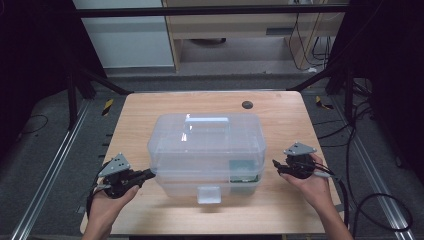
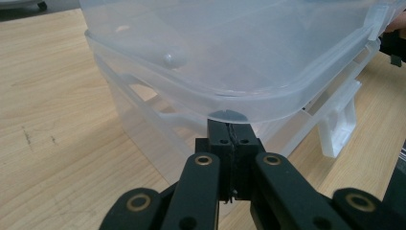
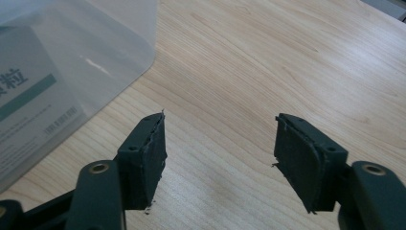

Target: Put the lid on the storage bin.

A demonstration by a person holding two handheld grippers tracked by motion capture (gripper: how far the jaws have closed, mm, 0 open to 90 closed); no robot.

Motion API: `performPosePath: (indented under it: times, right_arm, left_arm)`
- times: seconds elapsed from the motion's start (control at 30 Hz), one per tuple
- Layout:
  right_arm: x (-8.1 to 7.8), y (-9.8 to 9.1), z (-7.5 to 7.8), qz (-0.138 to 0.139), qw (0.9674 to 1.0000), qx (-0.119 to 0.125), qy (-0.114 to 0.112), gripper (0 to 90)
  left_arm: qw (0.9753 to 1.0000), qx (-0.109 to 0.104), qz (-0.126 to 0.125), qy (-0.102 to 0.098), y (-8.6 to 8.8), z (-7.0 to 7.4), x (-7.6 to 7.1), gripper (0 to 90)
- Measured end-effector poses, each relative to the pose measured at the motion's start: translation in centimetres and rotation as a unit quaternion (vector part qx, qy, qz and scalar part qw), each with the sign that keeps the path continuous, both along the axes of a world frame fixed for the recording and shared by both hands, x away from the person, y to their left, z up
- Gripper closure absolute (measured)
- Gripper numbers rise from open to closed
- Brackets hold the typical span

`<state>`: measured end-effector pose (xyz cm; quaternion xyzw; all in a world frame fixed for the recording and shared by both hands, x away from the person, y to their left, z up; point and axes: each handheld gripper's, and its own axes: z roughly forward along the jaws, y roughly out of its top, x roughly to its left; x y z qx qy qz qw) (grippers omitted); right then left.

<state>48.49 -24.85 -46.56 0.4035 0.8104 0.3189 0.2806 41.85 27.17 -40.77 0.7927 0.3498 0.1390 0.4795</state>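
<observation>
From the high view, a clear plastic storage box sits mid-table, its long axis running nine to three o'clock, handle up top and front latch facing six o'clock toward the person. The left gripper comes in at the box's nine o'clock end, the right gripper stands just off its three o'clock end, likely placed to work the lid from both sides. In the left gripper view, the jaws are pressed together, gripping nothing, tips tucked right under the lid's overhanging rim, seemingly to lever it upward. In the right gripper view, the jaws stand parted over bare wood, holding nothing; a labelled carton shows through the box wall at ten o'clock.
</observation>
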Motion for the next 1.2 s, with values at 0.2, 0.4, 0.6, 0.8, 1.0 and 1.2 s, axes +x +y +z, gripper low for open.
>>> performPosePath:
  times: [0.2,0.4,0.6,0.8,1.0,1.2]
  right_arm:
    - [-0.1,-0.3,-0.6,-0.011,0.9999,0.005,0.005,32.5]
    - [-0.1,-0.5,-1.0,-0.015,0.9998,0.01,0.013,30.3]
    - [0.2,-0.5,-0.8,-0.028,0.9994,0.017,0.008,27.3]
    - [0.6,-0.9,-0.8,-0.044,0.9986,0.027,0.01,25.9]
    - [0.9,-1.0,-0.9,-0.05,0.998,0.034,0.015,24.6]
    - [1.6,-1.3,-1.1,-0.061,0.9972,0.041,0.012,23.0]
  left_arm:
    - [0.9999,0.006,0.003,0.008,0.2,-0.5,-0.1,89.9]
    - [0.9981,0.058,0.02,0.009,0.6,-0.9,-0.5,89.2]
    - [0.9973,0.061,0.042,0.004,2.3,-0.3,-0.2,86.2]
    - [0.9952,0.08,0.056,0.004,2.9,-0.5,1.3,85.0]
    - [0.9903,0.116,0.076,-0.013,2.7,-1.2,3.3,71.8]
    - [0.9832,0.147,0.104,-0.028,3.1,-2.8,6.5,27.7]
